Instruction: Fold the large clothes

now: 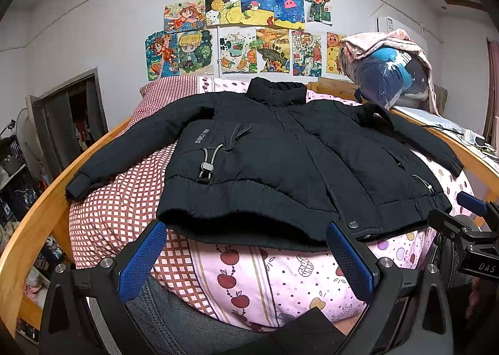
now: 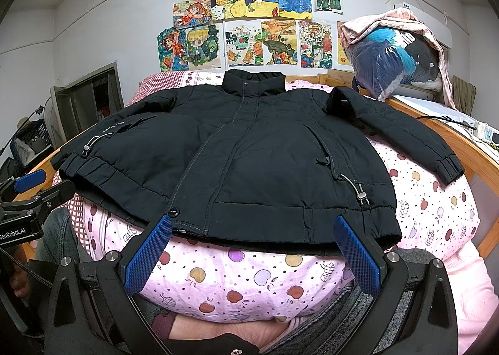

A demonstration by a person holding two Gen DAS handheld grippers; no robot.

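While the black jacket (image 1: 280,161) lies flat, front up, on the pink apple-print quilt (image 2: 249,277) of a wooden-framed bed (image 1: 34,214), I see both grippers — left gripper (image 1: 246,258), right gripper (image 2: 254,256) — with fingers wide, empty, below its hem; drawings (image 2: 259,21) cover the wall.

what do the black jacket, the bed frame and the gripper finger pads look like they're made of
Black jacket: matte woven synthetic shell, likely padded, judging by its puffy quilted panels.
Bed frame: light wood with a smooth, probably varnished finish; grain and warm sheen show.
Finger pads: blue, likely rubber or soft plastic, with a fine knurled grid texture.
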